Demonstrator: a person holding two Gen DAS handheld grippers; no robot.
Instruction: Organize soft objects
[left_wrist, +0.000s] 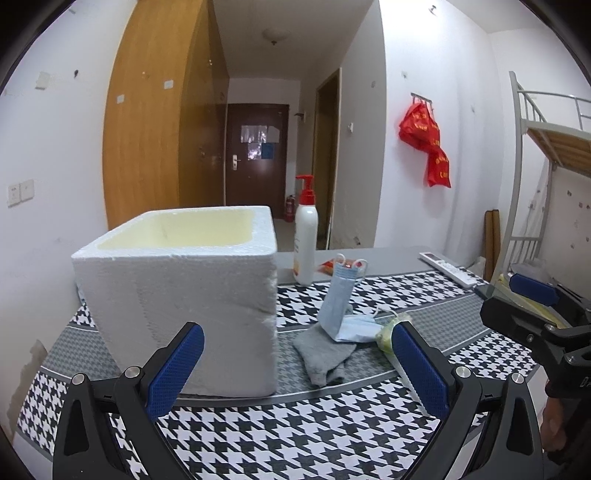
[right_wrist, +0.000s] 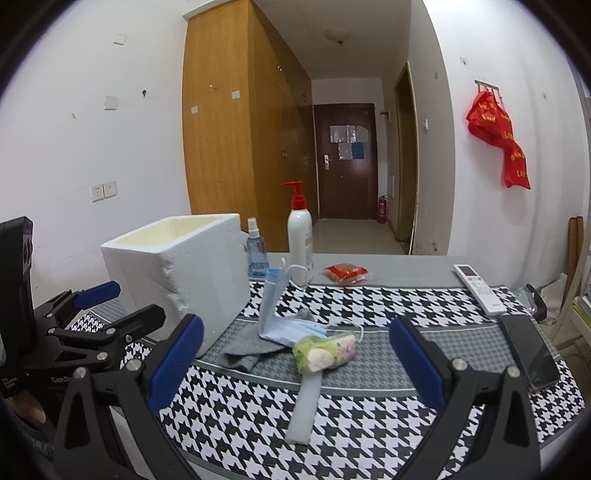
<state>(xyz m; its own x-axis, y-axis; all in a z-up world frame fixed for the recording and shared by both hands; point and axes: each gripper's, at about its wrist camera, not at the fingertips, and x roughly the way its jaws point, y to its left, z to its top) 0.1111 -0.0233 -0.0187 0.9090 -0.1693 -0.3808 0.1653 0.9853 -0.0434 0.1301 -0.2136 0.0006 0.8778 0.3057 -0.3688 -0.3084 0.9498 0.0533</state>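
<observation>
You are holding both tools with their fingers wide apart and nothing between them: the left tool (left_wrist: 295, 365) and the right tool (right_wrist: 295, 365). The soft things are lying together near the middle of the counter (right_wrist: 369, 413), beside the white foam box (left_wrist: 177, 295): a grey cloth (right_wrist: 251, 349), light blue face masks (right_wrist: 284, 325) and a small flowered packet (right_wrist: 325, 352). They are overlapping, so one grasp is risking to drag several. The mask loops are catching easily, and the light box is sliding if bumped.

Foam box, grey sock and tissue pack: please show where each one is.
foam box (left_wrist: 192, 314), left wrist view, front wall.
grey sock (left_wrist: 325, 350), left wrist view, middle of the cloth.
tissue pack (right_wrist: 327, 352), right wrist view, wrapper centre.
</observation>
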